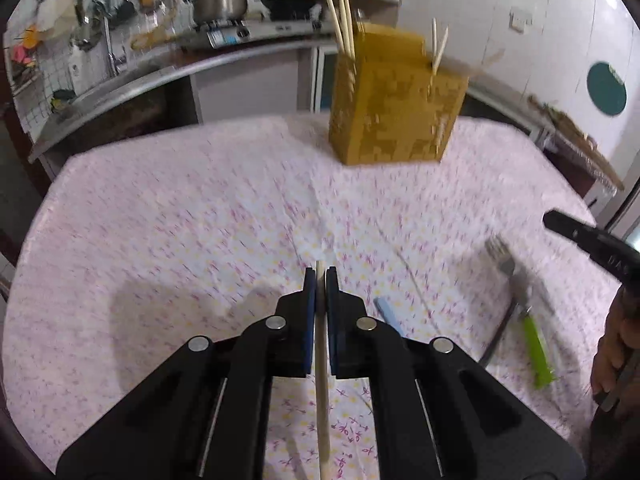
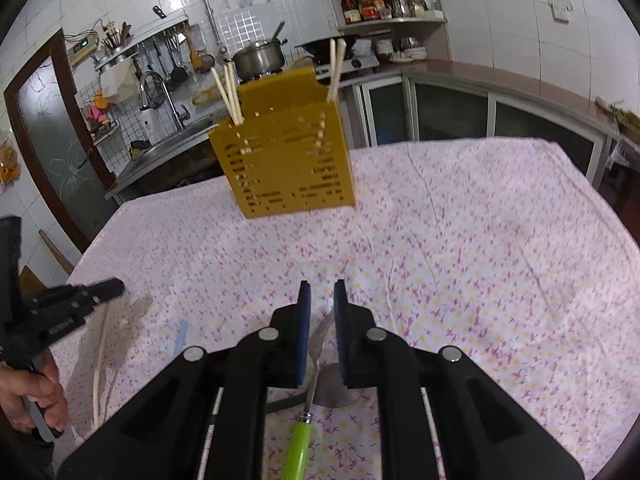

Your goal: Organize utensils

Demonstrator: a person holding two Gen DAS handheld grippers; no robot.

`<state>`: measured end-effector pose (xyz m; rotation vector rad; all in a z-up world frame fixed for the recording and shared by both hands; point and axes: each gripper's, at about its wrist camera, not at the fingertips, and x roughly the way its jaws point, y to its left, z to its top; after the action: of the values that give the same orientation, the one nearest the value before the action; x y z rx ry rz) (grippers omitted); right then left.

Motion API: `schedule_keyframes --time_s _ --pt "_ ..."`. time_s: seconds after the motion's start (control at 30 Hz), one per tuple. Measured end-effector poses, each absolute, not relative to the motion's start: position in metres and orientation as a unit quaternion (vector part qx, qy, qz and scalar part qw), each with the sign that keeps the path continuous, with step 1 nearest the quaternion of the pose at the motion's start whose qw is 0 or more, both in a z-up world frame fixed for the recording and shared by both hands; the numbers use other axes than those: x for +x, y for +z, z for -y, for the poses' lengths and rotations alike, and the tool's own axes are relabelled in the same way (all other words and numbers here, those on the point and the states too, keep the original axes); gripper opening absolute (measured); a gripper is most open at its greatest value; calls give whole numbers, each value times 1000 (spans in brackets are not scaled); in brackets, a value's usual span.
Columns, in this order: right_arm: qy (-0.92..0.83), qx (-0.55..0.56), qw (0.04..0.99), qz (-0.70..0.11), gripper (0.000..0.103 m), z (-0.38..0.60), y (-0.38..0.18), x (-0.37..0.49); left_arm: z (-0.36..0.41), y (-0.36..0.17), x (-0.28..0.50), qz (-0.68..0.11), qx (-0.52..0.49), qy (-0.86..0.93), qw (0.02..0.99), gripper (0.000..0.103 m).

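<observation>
A yellow perforated utensil holder (image 1: 394,96) stands at the far side of the table with several chopsticks in it; it also shows in the right wrist view (image 2: 286,160). My left gripper (image 1: 320,276) is shut on a pale chopstick (image 1: 322,400) above the cloth. In the right wrist view that chopstick (image 2: 98,364) hangs below the left gripper (image 2: 108,290). My right gripper (image 2: 322,292) is open, its jaws either side of a green-handled fork (image 2: 310,392) that lies on the table. The fork (image 1: 520,304) also shows in the left wrist view beside the right gripper (image 1: 560,222).
A light blue utensil handle (image 1: 387,311) lies near the left gripper, also in the right wrist view (image 2: 181,338). A metal spoon (image 2: 334,390) lies under the fork. The table has a pink floral cloth (image 1: 180,216). Kitchen counters, sink and stove stand behind.
</observation>
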<state>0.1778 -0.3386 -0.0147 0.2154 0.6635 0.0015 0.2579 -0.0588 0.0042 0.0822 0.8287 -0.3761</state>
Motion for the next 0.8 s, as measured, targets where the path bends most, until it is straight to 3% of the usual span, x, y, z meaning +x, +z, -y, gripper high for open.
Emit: schedule_keyframes --time_s 0.2,0.5,0.8 --pt "2 113 922 -370 15 345 -19 191 54 34 253 -373 41 -179 910 4" --pt "4 158 869 -469 16 350 -69 232 58 1 275 -411 30 -168 895 4" --pt "31 141 875 -462 8 327 -68 237 61 -10 282 -422 33 -175 889 4"
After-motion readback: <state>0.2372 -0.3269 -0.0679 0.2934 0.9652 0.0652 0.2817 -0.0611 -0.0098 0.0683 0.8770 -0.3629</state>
